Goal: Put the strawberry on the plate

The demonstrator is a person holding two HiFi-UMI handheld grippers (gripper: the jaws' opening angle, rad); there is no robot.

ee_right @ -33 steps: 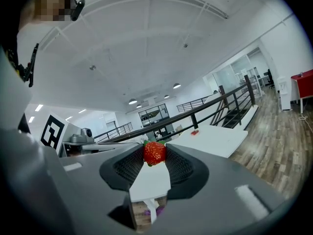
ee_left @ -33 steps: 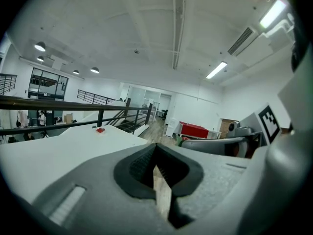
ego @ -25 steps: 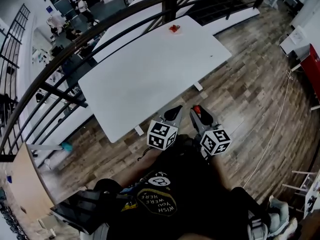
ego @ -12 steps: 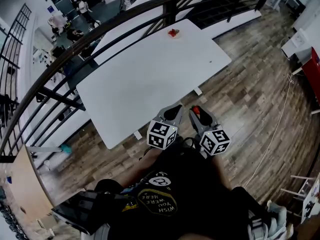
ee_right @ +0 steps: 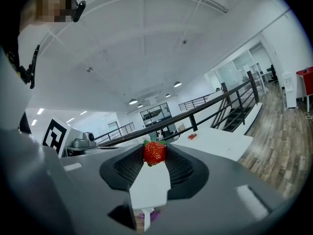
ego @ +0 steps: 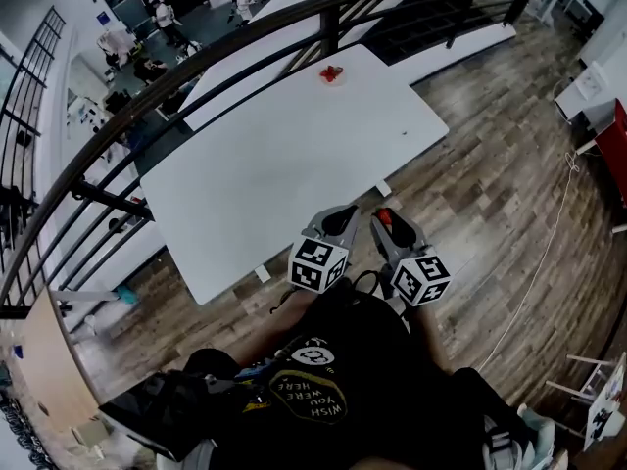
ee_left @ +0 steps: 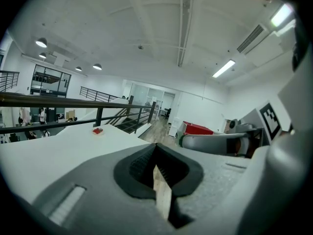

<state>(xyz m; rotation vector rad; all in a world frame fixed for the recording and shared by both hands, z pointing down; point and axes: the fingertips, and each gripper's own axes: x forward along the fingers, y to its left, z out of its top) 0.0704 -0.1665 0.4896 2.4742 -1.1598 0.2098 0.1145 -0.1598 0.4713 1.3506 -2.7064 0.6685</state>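
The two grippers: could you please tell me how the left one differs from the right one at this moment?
Jaws: those of the left gripper are together; those of the right gripper are held apart by the strawberry. Load: the left gripper is empty, the right gripper carries it. Both hover side by side, short of the table.

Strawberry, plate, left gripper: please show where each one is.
strawberry point(ee_right: 154, 153): right gripper view, its red body between the jaws.
plate point(ego: 341, 78): head view, its right rim.
left gripper point(ee_left: 156, 153): left gripper view, between its fingertips.
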